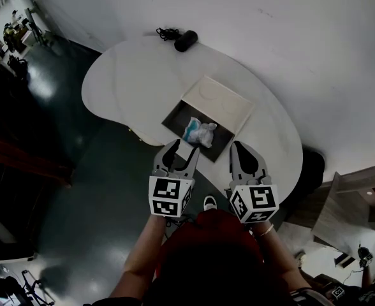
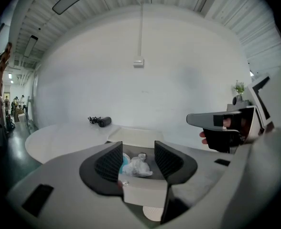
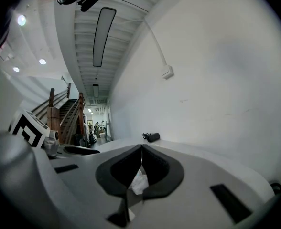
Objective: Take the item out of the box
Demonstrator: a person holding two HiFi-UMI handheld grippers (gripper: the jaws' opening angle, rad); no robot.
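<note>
Plain white wall [image 1: 289, 30] behind, dark glossy floor [image 1: 66, 190] below, and a white curved counter [image 1: 130, 81] set against that wall. On the counter, a shallow cardboard box [image 1: 178, 116] with a dark inside, lying open, cream lid [image 1: 229, 107] folded back toward the wall. Inside it, toward the near side, a crumpled white-and-blue plastic-wrapped item [image 1: 199, 132], resting on the box bottom, untouched. Left tongs [image 1: 181, 150] poised over the box's near edge, spread wide, gripping nothing, the item visible beyond the gap. Right tongs [image 1: 237, 146] just beside the box's near right corner, closed tip to tip, empty. At the counter's far end, a black cylindrical device [image 1: 185, 41] with a coiled cable [image 1: 167, 34], well apart from the box.
</note>
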